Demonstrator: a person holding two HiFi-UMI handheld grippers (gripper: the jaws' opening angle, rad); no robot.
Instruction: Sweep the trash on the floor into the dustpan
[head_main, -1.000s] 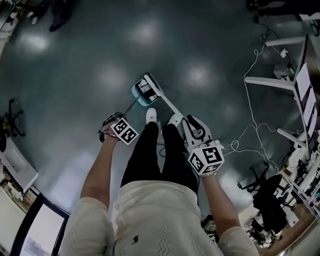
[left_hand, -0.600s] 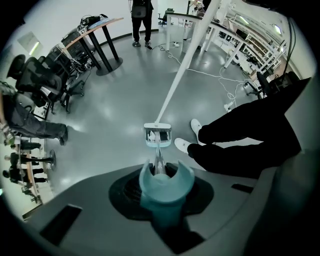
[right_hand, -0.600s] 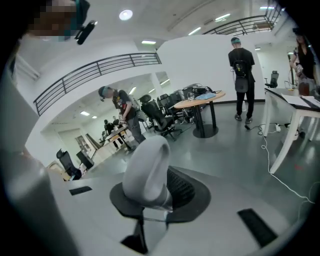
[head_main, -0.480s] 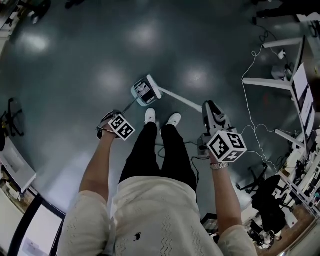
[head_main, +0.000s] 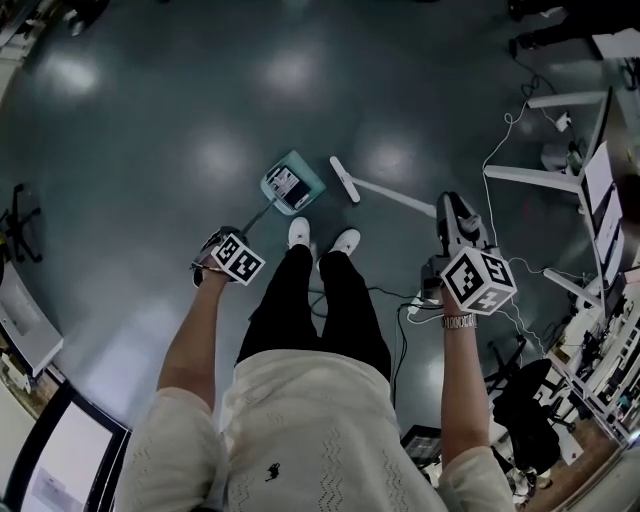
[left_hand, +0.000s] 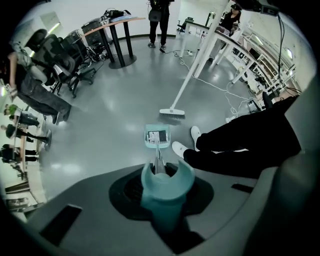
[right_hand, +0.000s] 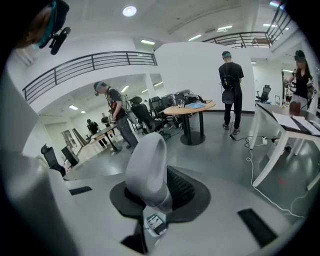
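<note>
Both tools held
My left gripper (head_main: 215, 252) clamps the teal plastic long-handled dustpan (head_main: 308, 172); my right gripper (head_main: 452, 216) clamps the white long-handled broom (head_main: 390, 196).

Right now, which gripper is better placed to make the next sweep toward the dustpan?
Right. The right gripper is shut on the broom handle, and the broom head lies close to the dustpan, apart from it. The left gripper is shut on the dustpan handle, so it likely only steadies.

One dustpan (head_main: 291, 187), one broom (head_main: 392, 198) and two white shoes (head_main: 300, 232) are counted near the middle of the frame; the trash pieces (head_main: 288, 183) inside the dustpan cannot be counted.
</note>
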